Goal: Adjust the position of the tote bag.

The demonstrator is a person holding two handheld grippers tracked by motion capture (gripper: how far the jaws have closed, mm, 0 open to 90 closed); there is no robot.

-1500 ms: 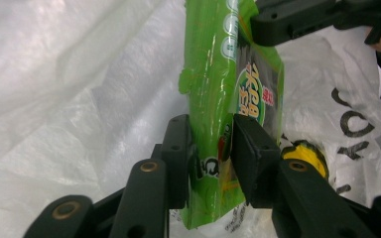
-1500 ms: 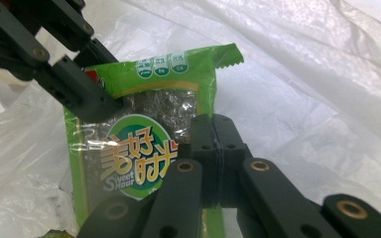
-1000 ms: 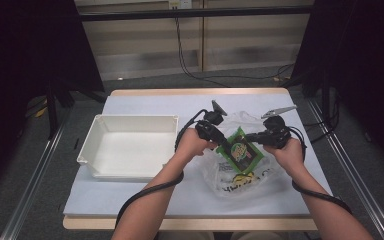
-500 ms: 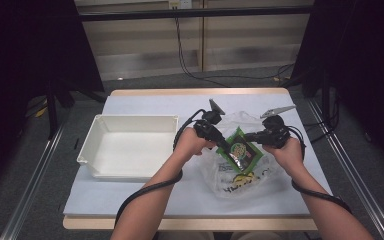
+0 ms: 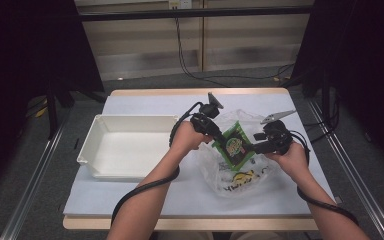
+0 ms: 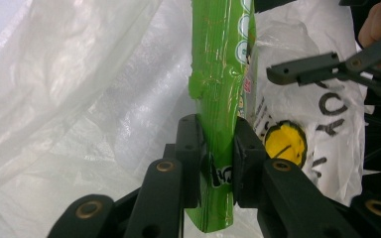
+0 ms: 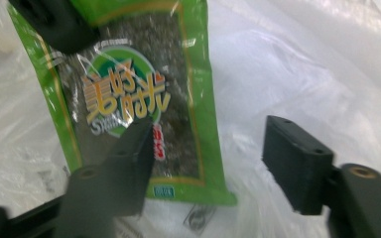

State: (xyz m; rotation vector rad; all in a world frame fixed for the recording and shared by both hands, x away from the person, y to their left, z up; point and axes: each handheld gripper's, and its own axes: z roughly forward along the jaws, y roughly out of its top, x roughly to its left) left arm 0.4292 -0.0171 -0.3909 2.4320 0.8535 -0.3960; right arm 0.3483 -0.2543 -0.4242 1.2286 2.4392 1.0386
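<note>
Green, crinkly and light, the snack packet [image 5: 234,146] hangs above the plastic bag [image 5: 240,175] on the table [image 5: 145,100]. Your left gripper [image 6: 217,148] pinches its sealed edge; your right gripper [image 7: 206,163] has just been opening, nothing between its jaws. Hold the stiff seams; the film is slippery.

Green snack packet [image 7: 129,94]: orange Chinese characters across front, too blurred to read; white Latin word beneath, starts "S", rest unclear. Plastic bag [image 6: 322,104]: black capital letters, partly hidden, unreadable; yellow round mark.
</note>
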